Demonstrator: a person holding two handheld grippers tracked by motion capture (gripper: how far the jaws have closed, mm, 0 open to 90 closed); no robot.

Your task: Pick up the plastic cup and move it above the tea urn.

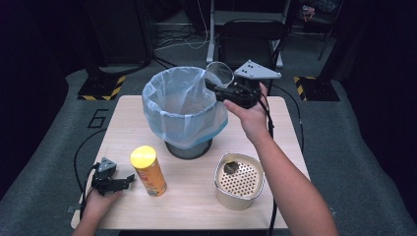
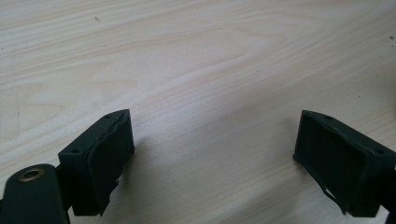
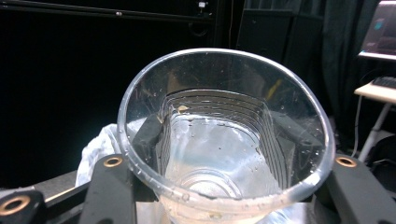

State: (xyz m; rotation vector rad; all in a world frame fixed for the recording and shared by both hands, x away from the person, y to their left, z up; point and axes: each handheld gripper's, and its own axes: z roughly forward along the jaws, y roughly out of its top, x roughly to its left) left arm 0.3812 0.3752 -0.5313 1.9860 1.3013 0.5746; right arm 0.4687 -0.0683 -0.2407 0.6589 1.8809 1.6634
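Item 1, nearest: left gripper (image 1: 129, 178), resting low at the near-left corner of the table (image 1: 196, 209). The left gripper view has its jaws spread wide with bare wood grain between them; released, grasping nothing.

Item 2: yellow-lidded chip canister (image 1: 148, 170), upright, just beside the left gripper. Item 3: perforated metal strainer pot (image 1: 239, 181), near right, with a small dark scrap inside.

Item 4: waste bin lined with a blue bag (image 1: 183, 109), centre of the table.

Item 5, farthest: right gripper (image 1: 216, 88), clenched on a clear plastic cup (image 1: 219, 73) held over the bin's far-right rim.

Risks, judged: the thin cup wall appears pinched inward, so a firmer squeeze could crack or buckle it. A release this close to the rim could send the cup down outside the bag.

View notes: the right gripper view shows the cup (image 3: 224, 135) with droplets and 1 small crumb inside; the high view alone gives its position over the bin.
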